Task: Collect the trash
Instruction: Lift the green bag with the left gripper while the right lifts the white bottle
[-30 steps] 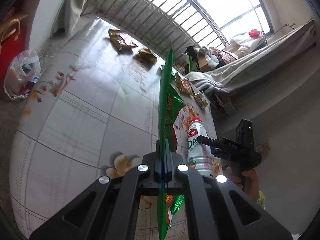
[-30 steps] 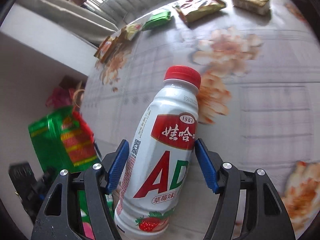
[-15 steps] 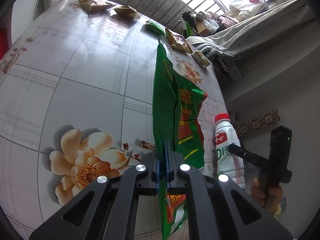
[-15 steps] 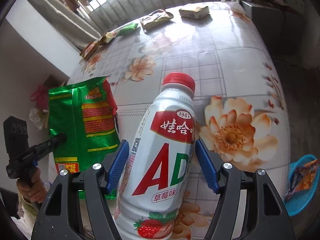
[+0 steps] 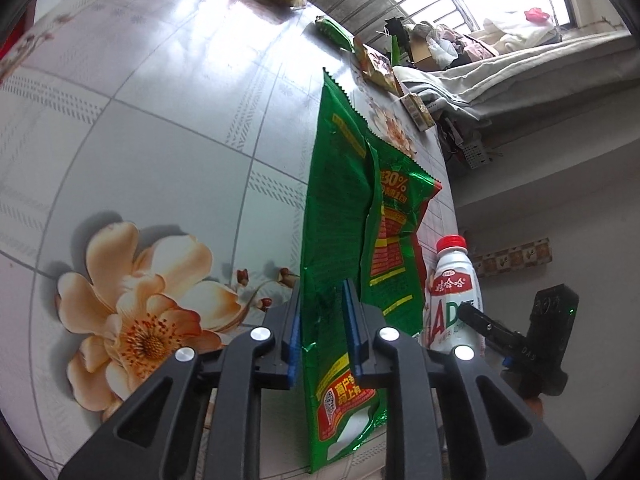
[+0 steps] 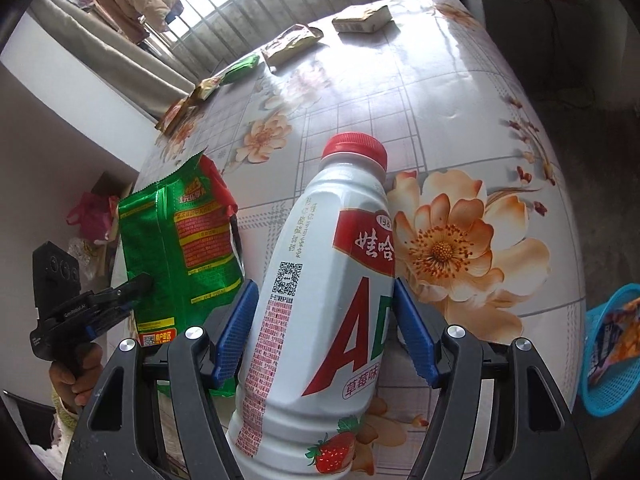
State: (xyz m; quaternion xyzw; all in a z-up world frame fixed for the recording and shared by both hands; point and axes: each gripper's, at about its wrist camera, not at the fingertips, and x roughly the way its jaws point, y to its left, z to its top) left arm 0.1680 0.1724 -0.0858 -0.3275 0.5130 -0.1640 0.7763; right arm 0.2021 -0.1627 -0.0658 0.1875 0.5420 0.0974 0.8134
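The left tongs (image 5: 320,332) are opening, and the green bag (image 5: 340,220) hangs between the two blue pads (image 5: 295,340); there is a clear gap on each side of the thin foil, so the pads do not press on it. The bag stands on its edge above the near end of the surface (image 5: 160,120), a long top covered with a flowered cloth. The right tongs (image 6: 320,332) hold the bottle (image 6: 320,300), a white plastic one with a red cap and a red label; the blue pads touch its body on both sides, low on the label, and the jaws are rather wide because the bottle is wide. In the right view the bottle leans a little, with its cap pointing away toward the far end of the surface, and the bag is just beside it on the left. A person's hand (image 6: 76,372) grips the handle of the left tongs. More trash lies far along the surface: a green packet (image 6: 240,69), a brownish wrapper (image 6: 292,42) and a pale box (image 6: 362,19) near the window bars. On the floor beside the surface, at the right edge of the right view, stands a blue basket (image 6: 600,384) with a wrapper already in it.
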